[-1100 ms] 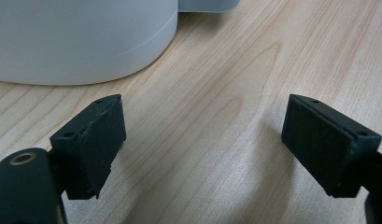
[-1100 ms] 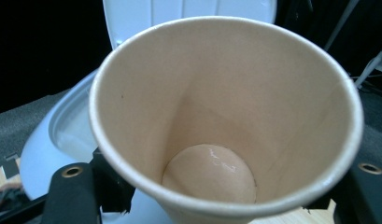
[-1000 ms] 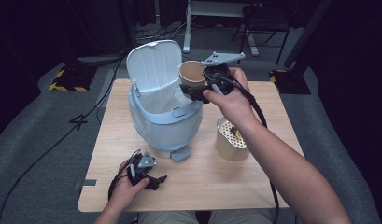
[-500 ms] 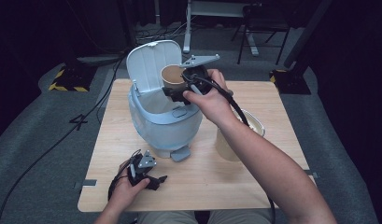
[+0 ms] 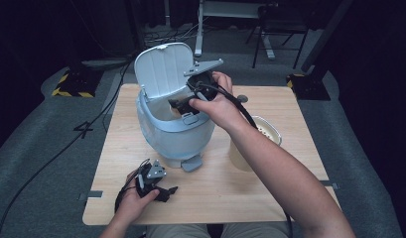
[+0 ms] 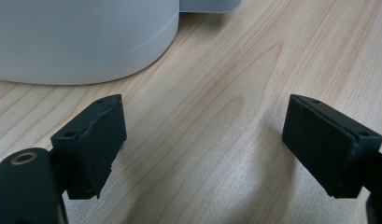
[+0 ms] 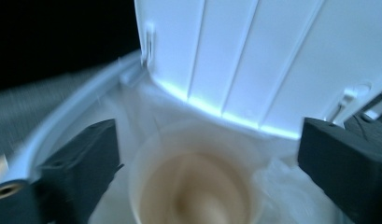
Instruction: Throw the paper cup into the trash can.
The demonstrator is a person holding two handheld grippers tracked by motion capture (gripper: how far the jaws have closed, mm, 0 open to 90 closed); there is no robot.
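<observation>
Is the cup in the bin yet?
Nearly. The bin lid is up. The paper cup sits below the open right gripper, down in the bin's mouth, apparently just let go. The second cup waits on the table. The left gripper rests open.

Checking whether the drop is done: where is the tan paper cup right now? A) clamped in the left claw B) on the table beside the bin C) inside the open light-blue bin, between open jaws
C: the right gripper view shows the tan paper cup down in the light-blue lidded bin, the right claw open around it.
</observation>
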